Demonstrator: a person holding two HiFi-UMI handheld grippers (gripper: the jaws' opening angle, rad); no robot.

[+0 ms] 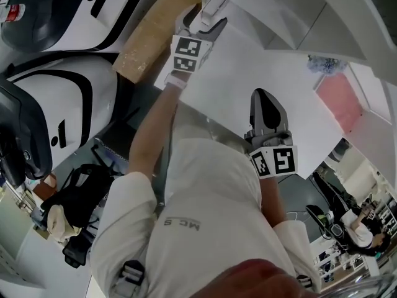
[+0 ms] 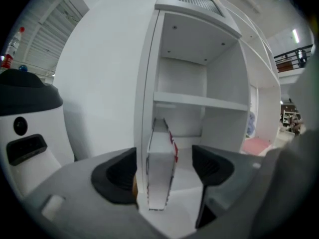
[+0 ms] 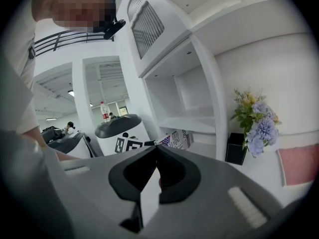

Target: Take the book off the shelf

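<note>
Inside the open left hand-held gripper (image 2: 165, 172) stands a white, red-trimmed book (image 2: 161, 151).

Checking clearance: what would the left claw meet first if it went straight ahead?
The book, standing upright between the left claw's open jaws; its near edge would likely meet the claw's base first. The shelf's back wall lies behind it, though depth is unclear.
</note>
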